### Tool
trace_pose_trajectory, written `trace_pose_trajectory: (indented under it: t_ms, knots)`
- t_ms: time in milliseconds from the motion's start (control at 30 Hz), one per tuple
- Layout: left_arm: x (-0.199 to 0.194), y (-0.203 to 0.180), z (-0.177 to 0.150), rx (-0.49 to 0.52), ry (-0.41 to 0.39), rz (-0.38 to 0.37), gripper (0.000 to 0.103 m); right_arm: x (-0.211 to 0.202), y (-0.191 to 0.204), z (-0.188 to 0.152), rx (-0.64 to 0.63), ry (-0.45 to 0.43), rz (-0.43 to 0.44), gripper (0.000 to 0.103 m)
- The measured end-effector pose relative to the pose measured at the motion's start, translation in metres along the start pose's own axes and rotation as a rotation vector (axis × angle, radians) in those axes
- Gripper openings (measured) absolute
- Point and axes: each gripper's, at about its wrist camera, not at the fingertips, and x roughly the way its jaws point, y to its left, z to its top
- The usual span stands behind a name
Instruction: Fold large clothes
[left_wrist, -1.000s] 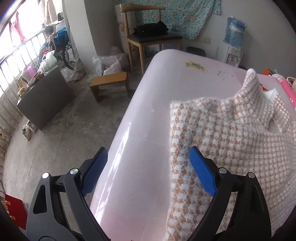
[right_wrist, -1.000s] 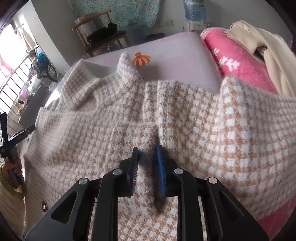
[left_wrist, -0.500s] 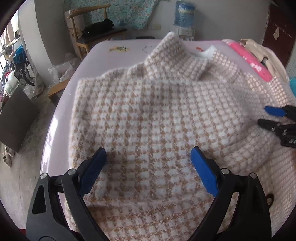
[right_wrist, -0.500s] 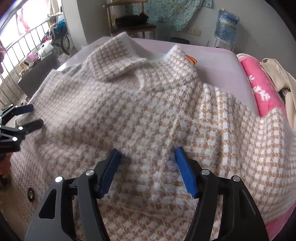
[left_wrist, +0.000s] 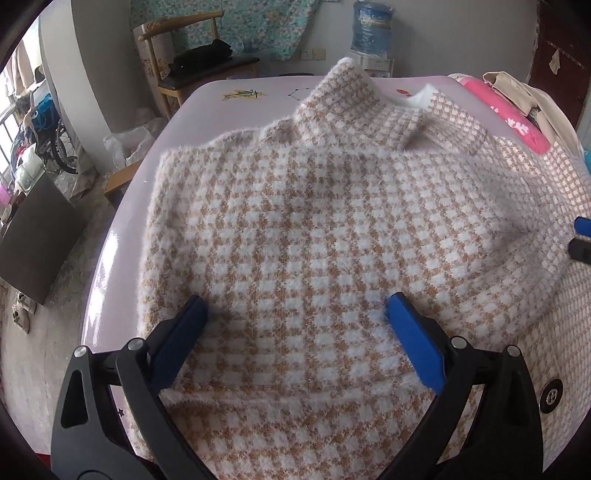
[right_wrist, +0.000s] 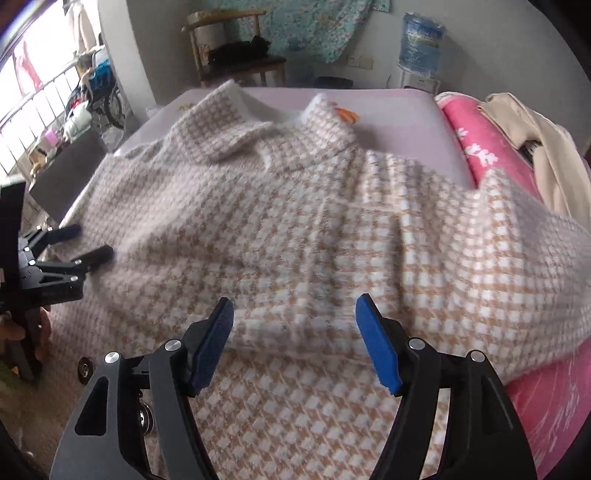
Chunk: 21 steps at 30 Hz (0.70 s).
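A fuzzy tan-and-white houndstooth coat (left_wrist: 314, 221) lies spread on the pale pink table (left_wrist: 229, 96), collar at the far end, its left side folded over the body. My left gripper (left_wrist: 295, 301) hovers low over the near part of that fold, jaws wide and still opening, pads clear of the cloth. In the right wrist view the coat (right_wrist: 295, 221) fills the table (right_wrist: 399, 110). My right gripper (right_wrist: 294, 301) is over a folded edge, jaws opening, gripping nothing. The left gripper (right_wrist: 90, 240) shows at the left edge, held by a hand.
A pink blanket (right_wrist: 480, 147) and a beige garment (right_wrist: 535, 140) lie along the table's right side. Beyond the far edge stand a wooden chair (left_wrist: 192, 62) and a water dispenser (left_wrist: 371, 29). A dark board (left_wrist: 33, 236) leans on the floor at the left.
My left gripper swung from the table's bare left edge to over the coat. My right gripper let go of the pinched cloth, opened, and pulled back toward the near side.
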Motion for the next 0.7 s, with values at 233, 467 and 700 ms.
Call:
trace_pose_trajectory:
  t_ms: [233, 467, 700]
  knots:
    - [-0.002, -0.001, -0.002, 0.015, 0.002, -0.003, 0.095, -0.085, -0.182, -0.011, 0.463, -0.105, -0.098, 0.067]
    - [-0.002, -0.002, -0.001, 0.009, 0.016, 0.002, 0.095, -0.106, -0.342, -0.037, 0.905, -0.127, -0.129, 0.067]
    - [-0.002, -0.001, -0.003, 0.005, 0.005, -0.003, 0.096, -0.061, -0.402, -0.044, 1.111, -0.128, -0.089, 0.058]
